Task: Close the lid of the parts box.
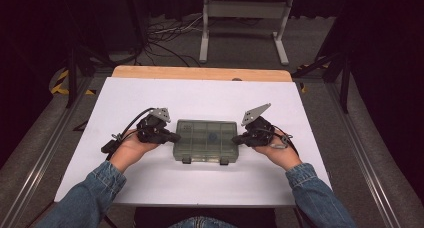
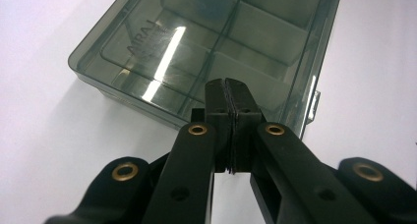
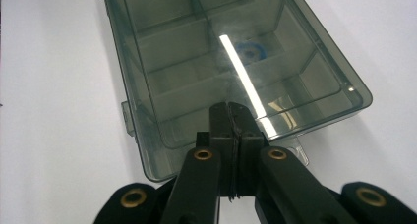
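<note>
A smoky clear plastic compartment box (image 1: 205,140) lies closed in the middle of the white table top, its two latches on the near side. My left gripper (image 1: 176,136) sits at the box's left end with its jaws pressed together and nothing between them; the left gripper view has the shut tips (image 2: 229,94) over the box's end wall (image 2: 162,57). At the right end, my right gripper (image 1: 235,138) is likewise shut and empty, its tips (image 3: 231,117) against the box (image 3: 196,81). A small blue ring (image 3: 250,51) lies in one compartment.
The white table top (image 1: 125,103) has a wooden strip (image 1: 200,73) along its far edge. Beyond it stand a grey metal frame (image 1: 245,28) and loose cables (image 1: 160,43) on the floor. Denim sleeves (image 1: 92,190) come in from the bottom.
</note>
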`<action>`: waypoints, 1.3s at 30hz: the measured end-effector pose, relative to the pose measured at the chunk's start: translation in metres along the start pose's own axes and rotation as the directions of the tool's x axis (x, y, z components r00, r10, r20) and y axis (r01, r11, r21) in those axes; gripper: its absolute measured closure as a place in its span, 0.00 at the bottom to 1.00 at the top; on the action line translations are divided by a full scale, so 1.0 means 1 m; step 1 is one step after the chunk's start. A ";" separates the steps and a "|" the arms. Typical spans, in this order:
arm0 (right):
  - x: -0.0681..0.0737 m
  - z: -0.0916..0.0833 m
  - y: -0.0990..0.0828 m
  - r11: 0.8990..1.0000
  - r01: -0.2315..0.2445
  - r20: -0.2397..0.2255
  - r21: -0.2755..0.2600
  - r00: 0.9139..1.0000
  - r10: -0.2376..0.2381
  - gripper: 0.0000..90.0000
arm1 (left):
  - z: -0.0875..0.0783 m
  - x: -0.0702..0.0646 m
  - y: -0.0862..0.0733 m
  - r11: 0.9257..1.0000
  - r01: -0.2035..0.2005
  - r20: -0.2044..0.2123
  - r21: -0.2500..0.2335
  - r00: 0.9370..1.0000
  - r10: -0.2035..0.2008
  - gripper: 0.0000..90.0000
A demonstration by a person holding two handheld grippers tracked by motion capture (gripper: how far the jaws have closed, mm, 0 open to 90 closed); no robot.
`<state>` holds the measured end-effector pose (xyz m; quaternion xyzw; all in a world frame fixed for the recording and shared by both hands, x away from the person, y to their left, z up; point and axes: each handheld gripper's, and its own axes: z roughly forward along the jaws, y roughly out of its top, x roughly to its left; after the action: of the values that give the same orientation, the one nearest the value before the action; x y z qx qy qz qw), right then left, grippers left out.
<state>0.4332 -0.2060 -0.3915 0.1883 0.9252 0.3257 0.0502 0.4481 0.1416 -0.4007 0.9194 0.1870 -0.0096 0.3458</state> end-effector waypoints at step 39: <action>0.012 -0.015 0.002 0.985 -0.030 0.086 -0.171 0.995 0.045 0.56 | -0.023 -0.010 -0.010 0.985 0.024 -0.088 -0.171 0.995 -0.040 0.51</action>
<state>0.4196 -0.2090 -0.3787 0.2154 0.8873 0.3951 0.1014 0.4328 0.1604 -0.3880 0.8830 0.2174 0.0429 0.4138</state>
